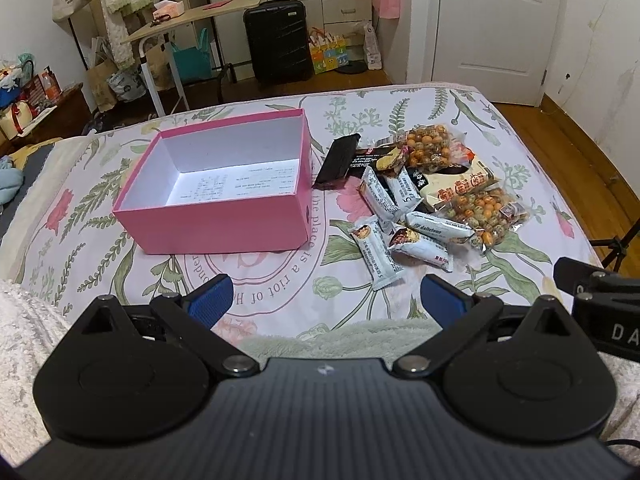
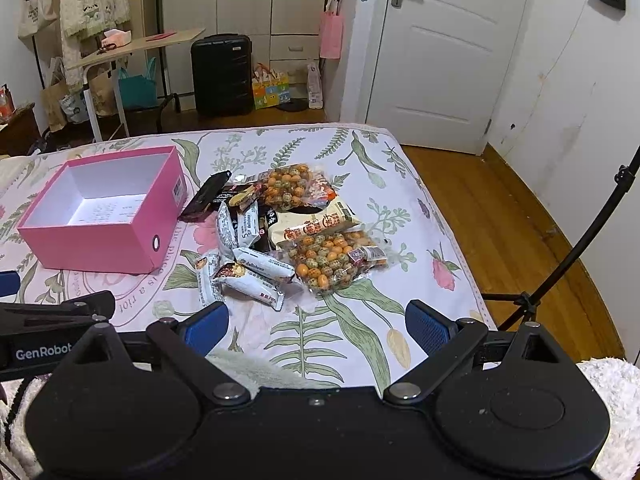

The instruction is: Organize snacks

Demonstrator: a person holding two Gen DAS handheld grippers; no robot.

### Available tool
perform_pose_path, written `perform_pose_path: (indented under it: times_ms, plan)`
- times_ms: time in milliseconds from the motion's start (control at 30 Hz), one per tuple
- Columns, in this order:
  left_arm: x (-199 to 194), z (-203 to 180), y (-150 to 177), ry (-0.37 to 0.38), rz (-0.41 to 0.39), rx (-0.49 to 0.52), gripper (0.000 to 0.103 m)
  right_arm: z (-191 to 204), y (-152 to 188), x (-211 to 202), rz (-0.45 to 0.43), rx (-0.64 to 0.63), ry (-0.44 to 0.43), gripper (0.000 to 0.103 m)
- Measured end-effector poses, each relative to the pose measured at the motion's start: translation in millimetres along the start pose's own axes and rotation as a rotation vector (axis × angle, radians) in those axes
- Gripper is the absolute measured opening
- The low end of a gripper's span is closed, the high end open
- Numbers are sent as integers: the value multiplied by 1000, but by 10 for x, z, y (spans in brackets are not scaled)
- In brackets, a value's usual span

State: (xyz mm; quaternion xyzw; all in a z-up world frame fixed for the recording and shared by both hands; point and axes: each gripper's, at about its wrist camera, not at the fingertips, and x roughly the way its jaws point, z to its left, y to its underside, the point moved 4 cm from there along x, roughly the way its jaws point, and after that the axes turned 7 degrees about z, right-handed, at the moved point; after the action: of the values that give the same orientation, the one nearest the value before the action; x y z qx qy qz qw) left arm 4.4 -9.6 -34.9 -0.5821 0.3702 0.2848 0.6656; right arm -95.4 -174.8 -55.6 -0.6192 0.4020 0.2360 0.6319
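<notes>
An open pink box point(image 1: 224, 220) point(image 2: 92, 248) with a white inside stands on the floral bed sheet, with only a printed sheet on its floor. To its right lies a pile of snacks point(image 1: 424, 196) point(image 2: 288, 232): white wrapped bars point(image 1: 378, 254) point(image 2: 256, 276), two clear bags of orange and green coated nuts point(image 1: 480, 212) point(image 2: 332, 260), a black packet point(image 1: 336, 158) point(image 2: 206, 196) and a cream packet point(image 2: 316, 224). My left gripper point(image 1: 326, 300) is open and empty, low over the sheet in front of the box and pile. My right gripper point(image 2: 318, 324) is open and empty, in front of the pile.
The bed point(image 2: 360, 344) ends at the right, with wooden floor point(image 2: 500, 216) and a black tripod point(image 2: 576, 256) beyond. A white fluffy blanket point(image 1: 24, 320) lies at the near edge. A suitcase point(image 1: 278, 40), a side table and bags stand past the bed's far end.
</notes>
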Motion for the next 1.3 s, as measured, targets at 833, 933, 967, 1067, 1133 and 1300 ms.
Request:
perform_pose_path:
  times_ms: [833, 933, 967, 1067, 1133, 1300]
  plan:
    - [7, 70, 0, -3, 16, -17, 102, -5, -7, -9, -37, 35, -48, 97]
    - [20, 87, 8, -2, 10, -13, 102, -2, -13, -27, -50, 35, -59, 97]
    - [27, 90, 9, -2, 9, -12, 102, 2, -14, -35, -54, 34, -61, 97]
    - [35, 90, 7, -2, 5, -12, 102, 1, -12, -44, -61, 34, -66, 97]
    - [36, 89, 2, -1, 1, -11, 102, -7, -9, -39, -64, 35, -66, 97]
    - [23, 71, -6, 5, -8, -6, 102, -52, 5, -28, -72, 55, -61, 97]
